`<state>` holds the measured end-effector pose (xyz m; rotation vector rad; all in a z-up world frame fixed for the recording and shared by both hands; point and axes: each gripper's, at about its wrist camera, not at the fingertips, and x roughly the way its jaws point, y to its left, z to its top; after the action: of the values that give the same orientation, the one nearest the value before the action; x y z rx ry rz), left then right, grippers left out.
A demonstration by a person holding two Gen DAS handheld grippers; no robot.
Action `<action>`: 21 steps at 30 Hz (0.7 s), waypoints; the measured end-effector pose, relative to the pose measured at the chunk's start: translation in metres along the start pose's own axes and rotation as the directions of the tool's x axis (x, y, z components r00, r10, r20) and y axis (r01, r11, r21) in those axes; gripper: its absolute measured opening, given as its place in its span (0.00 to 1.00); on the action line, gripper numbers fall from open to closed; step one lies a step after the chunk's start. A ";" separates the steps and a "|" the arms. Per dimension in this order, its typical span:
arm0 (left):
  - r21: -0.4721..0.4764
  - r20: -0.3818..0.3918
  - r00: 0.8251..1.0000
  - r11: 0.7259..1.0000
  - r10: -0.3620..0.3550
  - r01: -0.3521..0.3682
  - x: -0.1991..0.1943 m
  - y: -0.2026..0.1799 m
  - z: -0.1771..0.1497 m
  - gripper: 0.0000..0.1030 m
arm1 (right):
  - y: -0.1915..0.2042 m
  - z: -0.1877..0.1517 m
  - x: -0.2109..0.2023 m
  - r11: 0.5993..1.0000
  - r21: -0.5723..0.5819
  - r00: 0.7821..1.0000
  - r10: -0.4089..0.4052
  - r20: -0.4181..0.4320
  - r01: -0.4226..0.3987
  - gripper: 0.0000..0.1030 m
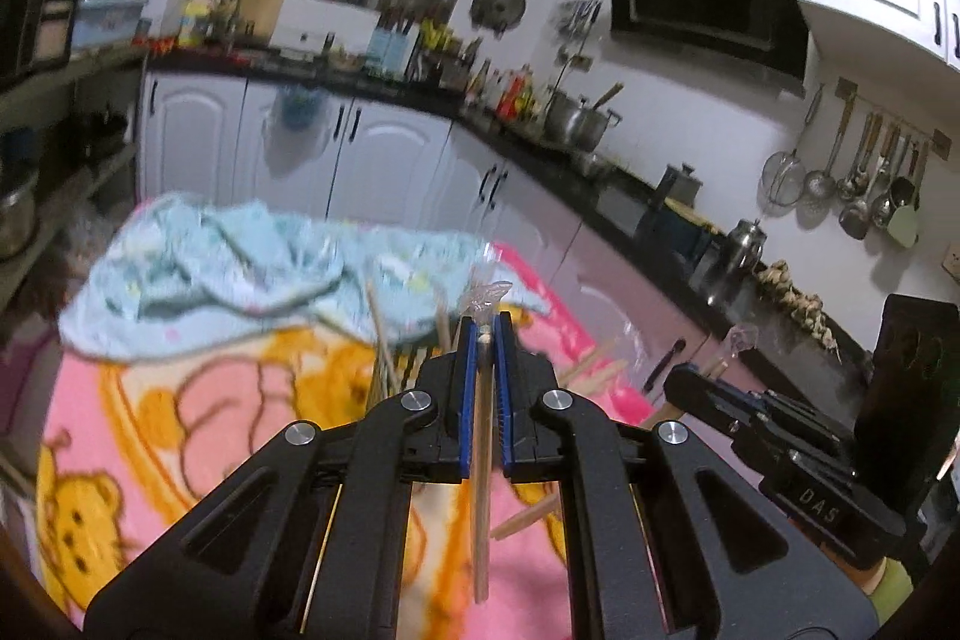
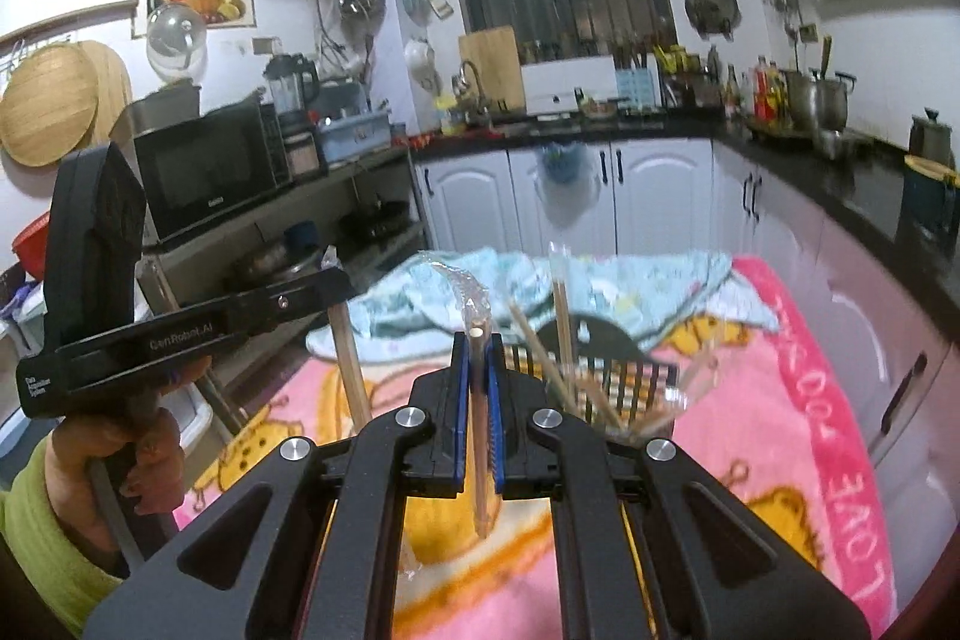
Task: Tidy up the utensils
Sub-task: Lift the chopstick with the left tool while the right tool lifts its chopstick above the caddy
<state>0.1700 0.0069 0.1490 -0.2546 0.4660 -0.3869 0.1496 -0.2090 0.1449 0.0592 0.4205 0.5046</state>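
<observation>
My left gripper (image 1: 483, 334) is shut on a plastic-wrapped wooden chopstick (image 1: 481, 460) and holds it above the pink blanket (image 1: 150, 448). My right gripper (image 2: 477, 340) is shut on another wrapped wooden chopstick (image 2: 478, 436). A clear holder (image 2: 624, 394) with several chopsticks stands just right of the right gripper, in front of a black slotted utensil rack (image 2: 600, 352). The left gripper also shows in the right wrist view (image 2: 336, 280) at the left, its chopstick (image 2: 351, 370) hanging down. The right gripper shows in the left wrist view (image 1: 690, 376) at the right.
A crumpled light blue cloth (image 1: 240, 280) lies at the blanket's far end. White kitchen cabinets (image 2: 540, 196) and a black counter (image 2: 840, 172) with pots and bottles run behind and along the right. A shelf with a microwave (image 2: 210, 166) stands at the left.
</observation>
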 end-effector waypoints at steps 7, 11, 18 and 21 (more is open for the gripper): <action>0.060 0.103 0.994 0.998 0.029 -0.035 -0.009 -0.017 0.042 0.03 | 0.007 0.042 -0.009 0.999 -0.049 0.996 0.000 0.085 0.004 0.06; 0.083 0.168 0.984 0.994 0.055 -0.069 -0.012 -0.024 0.064 0.03 | 0.009 0.070 -0.015 0.997 -0.072 0.990 -0.016 0.142 0.026 0.06; 0.087 0.249 0.965 0.990 0.086 -0.111 -0.009 -0.028 0.095 0.03 | -0.004 0.105 -0.015 0.992 -0.096 0.976 -0.055 0.212 0.077 0.06; 0.092 0.278 0.956 0.988 0.097 -0.127 -0.004 -0.031 0.105 0.03 | -0.013 0.110 -0.008 0.990 -0.094 0.973 -0.080 0.215 0.102 0.06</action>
<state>0.2082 -0.0034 0.2507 -0.1709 0.1854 -0.2594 0.1937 -0.2185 0.2464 -0.0075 0.1875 0.4239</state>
